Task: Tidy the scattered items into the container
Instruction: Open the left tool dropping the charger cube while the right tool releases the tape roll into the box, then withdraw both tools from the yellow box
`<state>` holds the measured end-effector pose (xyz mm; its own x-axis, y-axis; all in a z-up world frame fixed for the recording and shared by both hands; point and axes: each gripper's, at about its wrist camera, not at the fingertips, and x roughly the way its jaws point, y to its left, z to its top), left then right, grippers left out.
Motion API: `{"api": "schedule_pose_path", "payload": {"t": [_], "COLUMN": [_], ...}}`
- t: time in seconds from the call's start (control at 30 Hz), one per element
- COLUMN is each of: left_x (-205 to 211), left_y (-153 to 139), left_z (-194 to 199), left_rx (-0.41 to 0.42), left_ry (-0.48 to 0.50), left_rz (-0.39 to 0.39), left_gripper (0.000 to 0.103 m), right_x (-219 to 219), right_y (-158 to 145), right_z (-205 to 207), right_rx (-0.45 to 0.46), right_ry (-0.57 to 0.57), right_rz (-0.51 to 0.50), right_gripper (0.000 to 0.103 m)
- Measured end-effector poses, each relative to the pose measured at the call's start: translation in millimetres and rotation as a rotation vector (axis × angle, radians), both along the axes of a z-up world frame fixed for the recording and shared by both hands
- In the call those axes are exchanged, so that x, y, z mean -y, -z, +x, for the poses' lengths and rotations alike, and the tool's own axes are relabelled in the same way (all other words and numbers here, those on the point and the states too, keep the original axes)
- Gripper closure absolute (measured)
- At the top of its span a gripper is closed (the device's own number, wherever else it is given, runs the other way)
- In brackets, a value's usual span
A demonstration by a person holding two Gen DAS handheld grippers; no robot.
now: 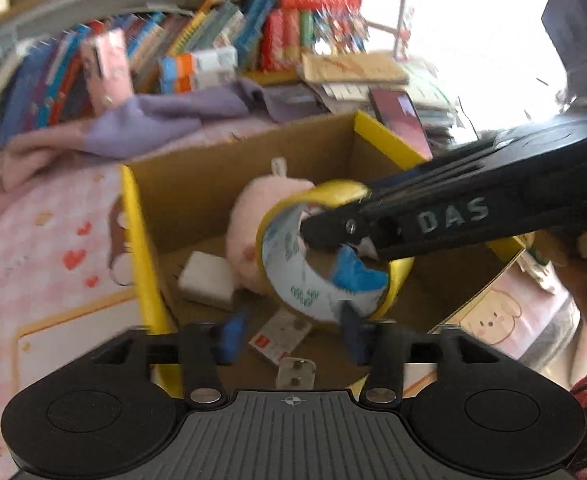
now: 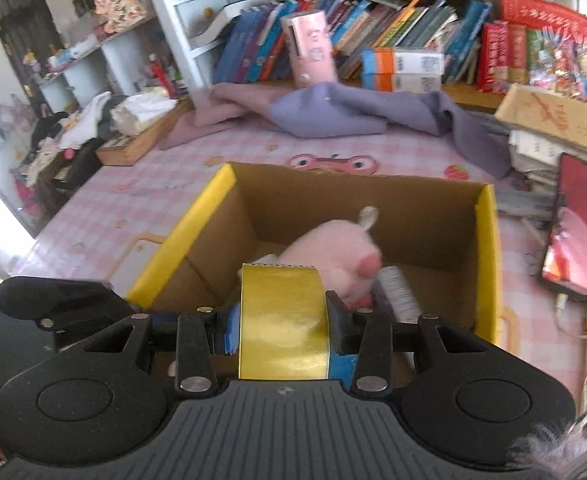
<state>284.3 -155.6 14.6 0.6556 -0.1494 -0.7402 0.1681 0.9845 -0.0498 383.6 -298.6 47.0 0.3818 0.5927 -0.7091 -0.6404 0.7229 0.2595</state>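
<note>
Counting now: one cardboard box [image 2: 413, 216] sitting on the surface. Inside it: one pink plush toy [image 2: 333, 256], one white block [image 1: 207, 280], one small card [image 1: 279, 338]. One yellow tape roll [image 2: 283, 328] showing. One phone [image 2: 573, 236] lying near the right edge. Two grippers: left gripper [image 1: 291, 334], right gripper [image 2: 281, 326].

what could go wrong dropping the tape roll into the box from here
1. The yellow roll of packing tape, clamped in the right tongs, hangs over the pink plush toy; released, it could bounce or roll off it.
2. The open left tongs sit right beneath the roll inside the yellow-edged cardboard box, so the tongs may collide.
</note>
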Motion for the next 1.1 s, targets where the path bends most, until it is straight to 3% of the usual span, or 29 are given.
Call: {"api": "schedule_pose_path", "payload": {"t": [0.17,0.3,0.4,0.5,0.6,0.93,1.1], "left_x": [-12,-13,-12,-15,-19,-29,-37], "left_y": [-9,-17,-24,-30,-34,-44,-49], "left_z": [-10,-24,-33,-40,-48,-93,-120], "left_rx": [0.018,0.056,0.092,0.123,0.153,0.261,0.302], "left_ry": [-0.09,-0.1,-0.116,-0.129,-0.144,-0.219,-0.229], "left_rz": [-0.033,-0.042,-0.027,-0.034,-0.053,-0.093,-0.093], "left_gripper": [0.032,0.029,0.018,0.018,0.017,0.008,0.007], "right_x": [-16,-25,-27,-27,-25,-5,3], "right_y": [13,13,4,-7,-17,-35,-37], "right_z": [-3,-8,-11,-18,-29,-78,-113], "right_rx": [-0.05,-0.045,-0.019,0.026,0.068,0.175,0.194], "right_ry": [-0.056,-0.078,-0.074,-0.069,-0.059,0.07,0.158], "right_rz": [-0.016,-0.002,0.028,0.046,0.047,0.017,0.017], "right_gripper": [0.064,0.062,0.049,0.04,0.038,0.024,0.024]}}
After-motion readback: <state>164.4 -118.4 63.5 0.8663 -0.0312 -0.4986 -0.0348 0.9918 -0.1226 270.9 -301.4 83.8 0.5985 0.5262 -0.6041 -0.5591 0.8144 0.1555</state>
